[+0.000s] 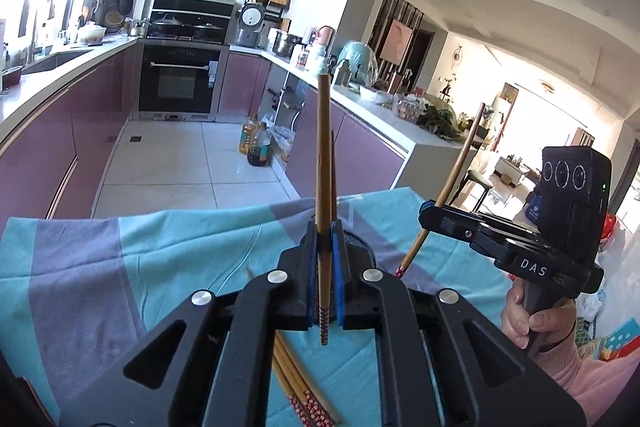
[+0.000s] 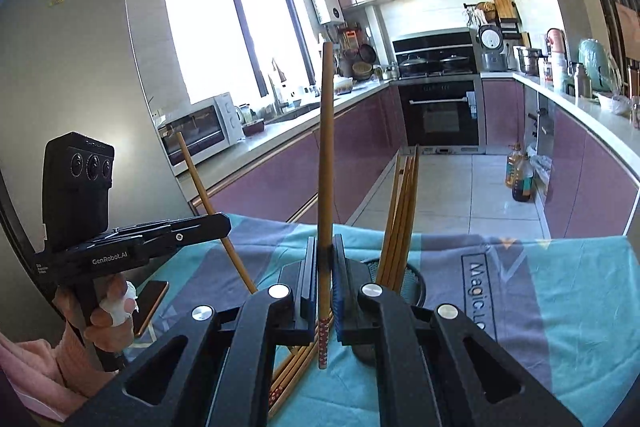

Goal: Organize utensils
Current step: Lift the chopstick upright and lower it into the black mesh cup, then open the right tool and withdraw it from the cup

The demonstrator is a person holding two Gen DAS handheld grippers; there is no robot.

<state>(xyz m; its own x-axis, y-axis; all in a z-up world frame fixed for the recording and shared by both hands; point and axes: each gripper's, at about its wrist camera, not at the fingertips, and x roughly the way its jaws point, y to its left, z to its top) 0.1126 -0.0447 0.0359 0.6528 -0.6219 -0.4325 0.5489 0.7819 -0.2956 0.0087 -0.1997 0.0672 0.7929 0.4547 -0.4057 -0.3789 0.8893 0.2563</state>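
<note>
My left gripper (image 1: 324, 227) is shut on a wooden chopstick (image 1: 323, 155) and holds it upright above the blue and grey cloth (image 1: 120, 259). My right gripper (image 2: 325, 243) is shut on another upright chopstick (image 2: 326, 147). In the left wrist view the right gripper (image 1: 428, 209) shows at the right with its chopstick (image 1: 460, 163) tilted. In the right wrist view the left gripper (image 2: 224, 223) shows at the left with its chopstick (image 2: 200, 183). Several chopsticks (image 2: 400, 215) stand in a black mesh holder (image 2: 412, 279) just right of my right gripper. More chopsticks (image 1: 304, 391) lie on the cloth below the grippers.
A phone (image 2: 150, 303) lies on the cloth at the left. A grey fridge (image 2: 80, 67) stands at the left. Purple kitchen cabinets (image 1: 60, 147) and an oven (image 1: 180, 83) lie beyond the table. Oil bottles (image 1: 256, 143) stand on the floor.
</note>
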